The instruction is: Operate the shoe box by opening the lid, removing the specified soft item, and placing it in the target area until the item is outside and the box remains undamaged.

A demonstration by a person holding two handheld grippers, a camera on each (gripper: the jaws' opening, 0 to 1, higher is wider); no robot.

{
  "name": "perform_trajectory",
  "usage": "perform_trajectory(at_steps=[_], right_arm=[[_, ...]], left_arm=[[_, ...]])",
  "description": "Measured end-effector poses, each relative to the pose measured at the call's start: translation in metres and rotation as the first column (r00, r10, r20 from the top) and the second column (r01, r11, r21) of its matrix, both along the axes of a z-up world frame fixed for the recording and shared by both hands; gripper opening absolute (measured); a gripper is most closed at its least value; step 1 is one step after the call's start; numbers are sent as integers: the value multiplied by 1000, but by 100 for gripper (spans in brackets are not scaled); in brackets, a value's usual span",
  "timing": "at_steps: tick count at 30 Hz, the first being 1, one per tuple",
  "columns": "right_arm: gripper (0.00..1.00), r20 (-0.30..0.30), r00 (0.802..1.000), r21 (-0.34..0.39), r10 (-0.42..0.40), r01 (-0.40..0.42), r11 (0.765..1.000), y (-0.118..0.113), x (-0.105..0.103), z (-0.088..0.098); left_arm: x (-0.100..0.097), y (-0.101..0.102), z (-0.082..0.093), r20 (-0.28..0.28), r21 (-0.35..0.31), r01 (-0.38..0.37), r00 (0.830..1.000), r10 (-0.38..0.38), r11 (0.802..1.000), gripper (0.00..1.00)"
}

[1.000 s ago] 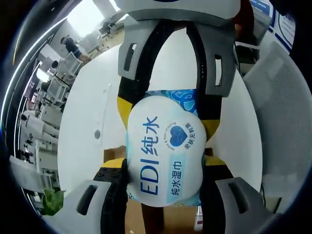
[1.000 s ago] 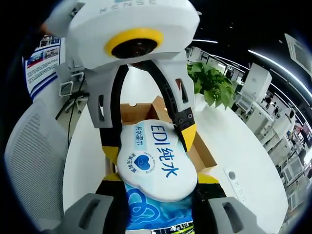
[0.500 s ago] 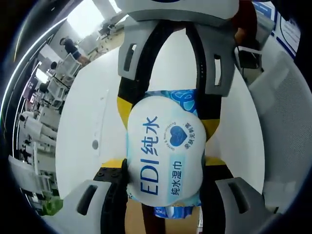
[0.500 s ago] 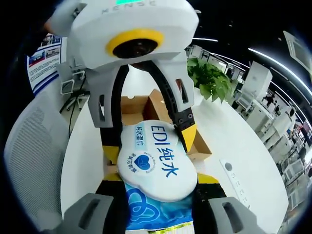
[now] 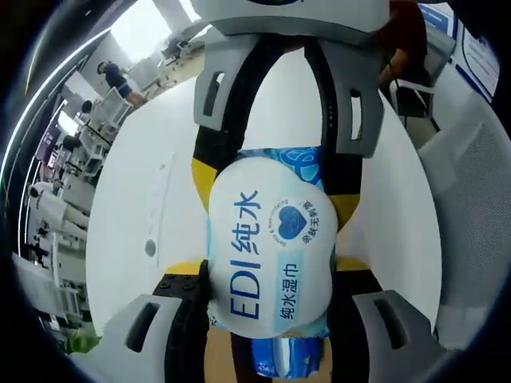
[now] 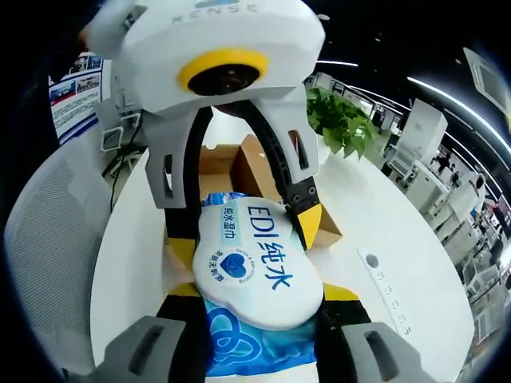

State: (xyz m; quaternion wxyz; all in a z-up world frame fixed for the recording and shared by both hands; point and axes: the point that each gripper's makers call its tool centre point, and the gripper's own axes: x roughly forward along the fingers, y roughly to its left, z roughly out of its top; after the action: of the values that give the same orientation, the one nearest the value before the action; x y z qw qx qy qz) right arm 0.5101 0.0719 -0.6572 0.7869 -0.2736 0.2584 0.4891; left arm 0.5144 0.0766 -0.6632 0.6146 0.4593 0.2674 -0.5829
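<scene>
I held the wet-wipes pack point(image 5: 267, 255) clamped between my left gripper point(image 5: 267, 275) and right gripper point(image 6: 255, 303), above the white table point(image 6: 383, 239) near the shoe box point(image 6: 255, 163).

A round white table point(image 5: 144, 175) spreads across the left gripper view, with a flat white strip bearing a small round button point(image 5: 151, 248) lying on its surface. Beyond its far edge stand rows of office desks and chairs point(image 5: 76, 159), and a person point(image 5: 118, 76) stands among them. A grey mesh office chair point(image 5: 471, 207) sits just beside the table. In the right gripper view, a leafy green potted plant point(image 6: 345, 121) rises behind the table, a poster board point(image 6: 76, 100) stands at the left, and ceiling light strips point(image 6: 447, 100) run overhead.
</scene>
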Motion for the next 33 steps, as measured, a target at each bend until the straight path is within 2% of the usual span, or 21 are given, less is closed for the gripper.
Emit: perform_trajectory(at_steps=[19,33], right_arm=[[47,-24,1000,-7,3,-3,1000,-21,10,-45],[47,-44,999,-17,15,-16,1000,-21,16,-74]], left_arm=[[11,-21,-47,-33,9,10,999,-9,1000,60],[16,-21,-78,-57,29,4,998,-2,1000,60]])
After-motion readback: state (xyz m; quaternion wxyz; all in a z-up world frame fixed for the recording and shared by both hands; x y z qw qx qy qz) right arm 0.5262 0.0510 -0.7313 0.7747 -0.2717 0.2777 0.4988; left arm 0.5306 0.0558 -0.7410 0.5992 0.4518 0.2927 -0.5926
